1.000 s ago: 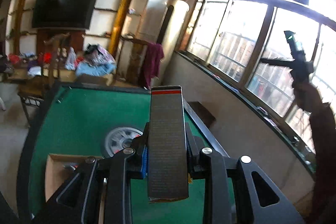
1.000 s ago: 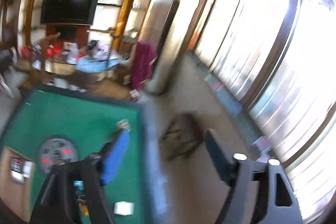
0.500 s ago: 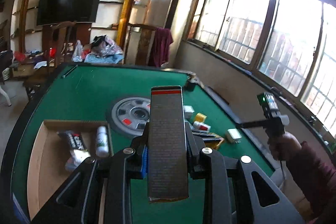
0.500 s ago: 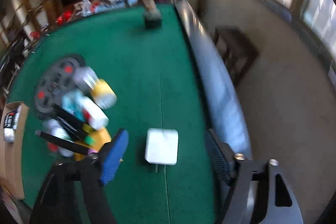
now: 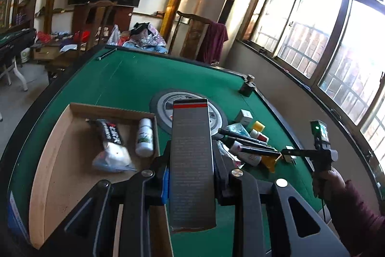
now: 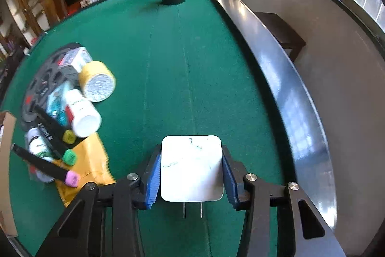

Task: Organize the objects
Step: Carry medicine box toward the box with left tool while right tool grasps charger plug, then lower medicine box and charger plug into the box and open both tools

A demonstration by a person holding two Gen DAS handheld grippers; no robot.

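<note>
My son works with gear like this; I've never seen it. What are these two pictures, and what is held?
No robot: a person holds a gripper in each hand, each with a camera looking along its two fingers. The left camera shows the left gripper clamping a grey box above a wooden tray holding a white bottle. The right camera shows the right gripper, whose blue fingers have just been closing and sit against a white charger lying on the green table, beside markers and a yellow tape roll.
</note>
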